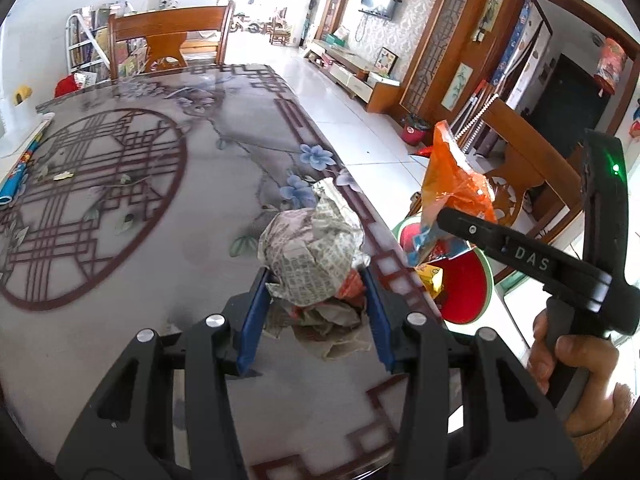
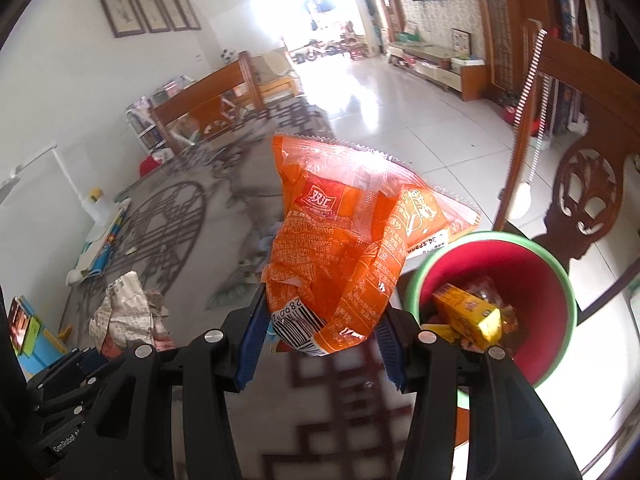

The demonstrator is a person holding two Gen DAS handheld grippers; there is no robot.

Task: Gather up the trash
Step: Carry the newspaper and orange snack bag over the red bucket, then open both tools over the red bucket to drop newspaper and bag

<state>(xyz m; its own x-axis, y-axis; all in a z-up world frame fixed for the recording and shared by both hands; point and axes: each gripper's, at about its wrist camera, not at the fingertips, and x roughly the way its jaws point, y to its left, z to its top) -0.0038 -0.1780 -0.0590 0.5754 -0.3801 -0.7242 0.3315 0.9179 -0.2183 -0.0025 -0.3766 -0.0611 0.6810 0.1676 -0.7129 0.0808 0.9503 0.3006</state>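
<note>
- While the left gripper (image 1: pixel 316 300) sits low over the table (image 1: pixel 160 208), its blue fingers (image 1: pixel 256 320) are clamped on a crumpled paper wad (image 1: pixel 312 256) that's right near the table edge.
- Just past that edge, the right gripper (image 2: pixel 320 328) is pinching an orange snack bag (image 2: pixel 344 248) by its bottom — bag sticks up, crinkled, held in the air.
- A hand (image 1: pixel 572 376) grips the right gripper's handle.
- Beside the bag and lower down, off the table, is the bin (image 2: pixel 552 280) — red inside, green rim, yellow box (image 2: pixel 468 312) and other wrappers already in it.
- Further back: wooden chairs (image 1: pixel 168 40), white tile floor.
</note>
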